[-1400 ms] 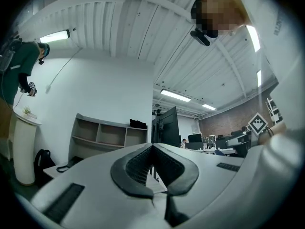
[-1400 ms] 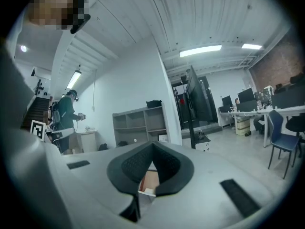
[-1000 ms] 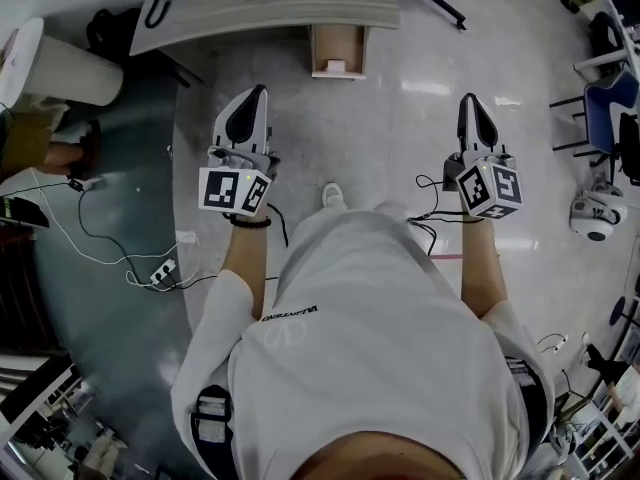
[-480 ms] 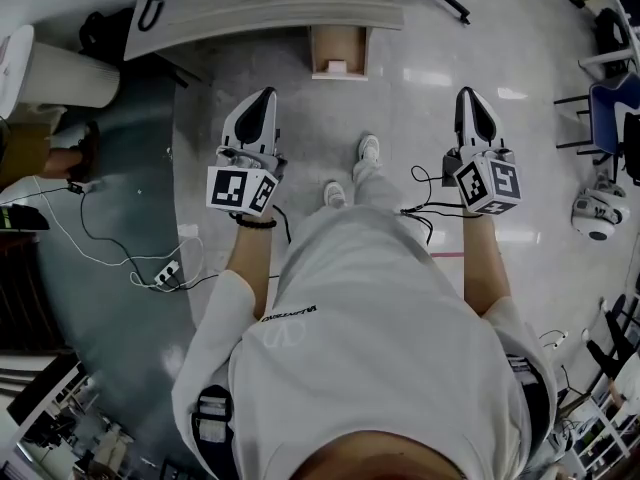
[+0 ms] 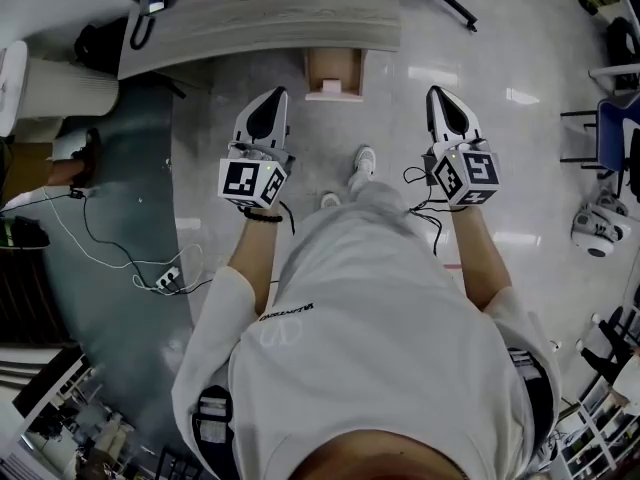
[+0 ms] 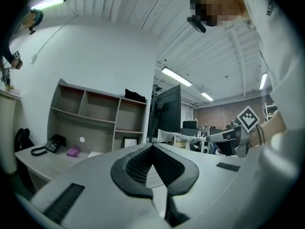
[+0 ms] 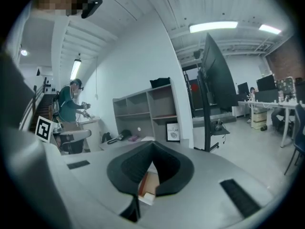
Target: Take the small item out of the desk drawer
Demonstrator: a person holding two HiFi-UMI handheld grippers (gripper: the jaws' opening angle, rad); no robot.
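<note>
The left tongs (image 5: 274,100) and right tongs (image 5: 438,96) had advanced toward the open drawer (image 5: 333,66) ahead, between them; both were closed, empty. The small item (image 5: 331,86) was judged light, rigid; best gripped by its edges.

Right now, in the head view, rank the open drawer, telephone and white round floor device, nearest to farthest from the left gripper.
1. Open drawer, just ahead and right of the left gripper.
2. Telephone, on the desk's left end.
3. White round device, far right on the floor.
</note>
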